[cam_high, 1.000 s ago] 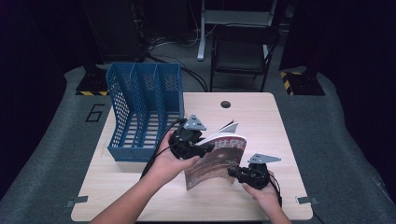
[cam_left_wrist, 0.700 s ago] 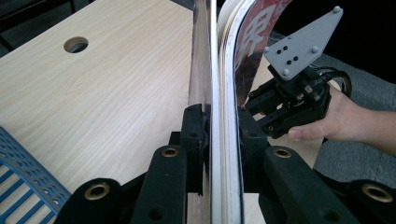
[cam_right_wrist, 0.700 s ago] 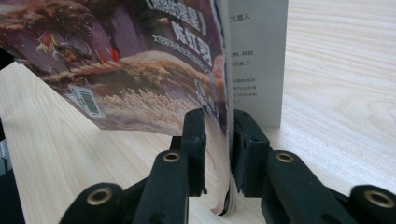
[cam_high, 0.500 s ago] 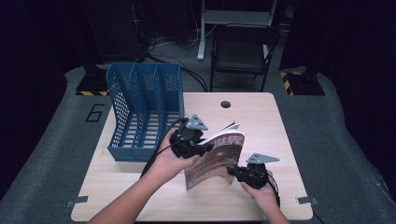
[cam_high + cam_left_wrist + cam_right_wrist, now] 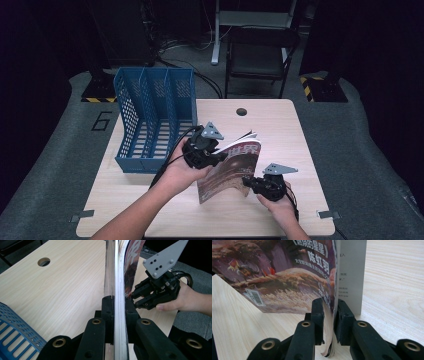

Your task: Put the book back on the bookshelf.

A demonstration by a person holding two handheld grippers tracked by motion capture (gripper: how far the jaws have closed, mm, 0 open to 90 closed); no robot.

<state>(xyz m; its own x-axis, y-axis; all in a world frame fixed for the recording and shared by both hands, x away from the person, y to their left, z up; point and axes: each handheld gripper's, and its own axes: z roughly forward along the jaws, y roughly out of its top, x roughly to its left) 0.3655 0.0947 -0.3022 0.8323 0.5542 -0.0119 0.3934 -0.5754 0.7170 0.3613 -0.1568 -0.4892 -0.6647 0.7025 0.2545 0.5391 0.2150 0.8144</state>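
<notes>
A magazine with a brown illustrated cover stands upright on its lower edge on the wooden table, held between both grippers. My left gripper is shut on its upper left edge. In the left gripper view the pages run straight up between the jaws of that gripper, which have just been closing. My right gripper grips the lower right corner. In the right gripper view its jaws pinch the bent cover and pages, and they too have just been closing.
A blue three-slot file rack stands on the table's left side, just left of my left hand, and its corner shows in the left gripper view. A round cable hole sits near the far edge. A dark chair stands beyond the table.
</notes>
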